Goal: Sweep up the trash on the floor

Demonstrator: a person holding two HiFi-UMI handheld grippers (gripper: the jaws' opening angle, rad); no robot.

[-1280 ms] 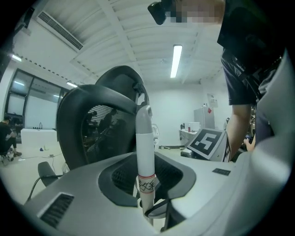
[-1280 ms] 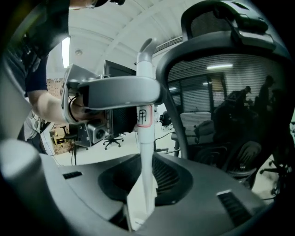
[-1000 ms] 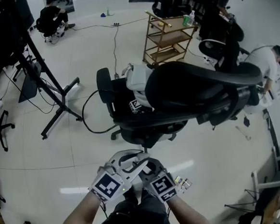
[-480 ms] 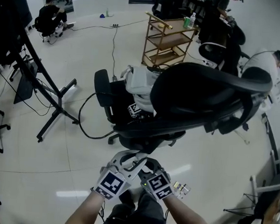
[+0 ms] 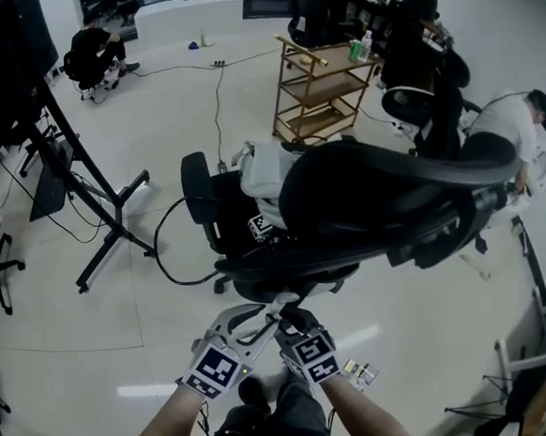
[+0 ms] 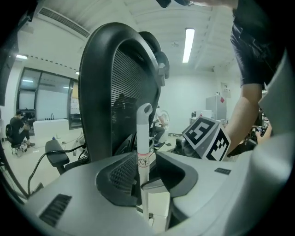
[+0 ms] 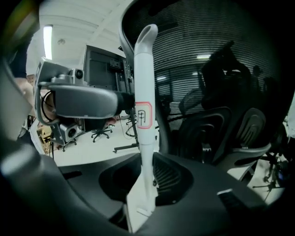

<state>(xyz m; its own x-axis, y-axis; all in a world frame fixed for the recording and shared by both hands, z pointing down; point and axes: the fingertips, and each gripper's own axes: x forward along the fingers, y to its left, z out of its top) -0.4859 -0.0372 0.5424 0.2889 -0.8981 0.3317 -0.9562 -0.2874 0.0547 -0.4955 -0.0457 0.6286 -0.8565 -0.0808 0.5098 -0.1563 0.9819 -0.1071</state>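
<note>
White plastic, by the look of it: two smooth, stiff handles, one in each tool, close in front of the black office chair [image 5: 378,192] on the pale floor [image 5: 77,319]. The left tool [image 6: 146,167] has just been opening its jaws. The slim handle [image 6: 143,133] stands upright between them, resting against one pad with a sliver of gap at the other, so that hold looks loose. The right tool [image 7: 147,180] is clamped on the broad handle [image 7: 146,154] just below its red-bordered label [image 7: 144,115]. Both should be light but long and slick, apt to swivel in the pads. I'd take them on the straight shaft under the hooked tops. I can make out no trash on the floor.
</note>
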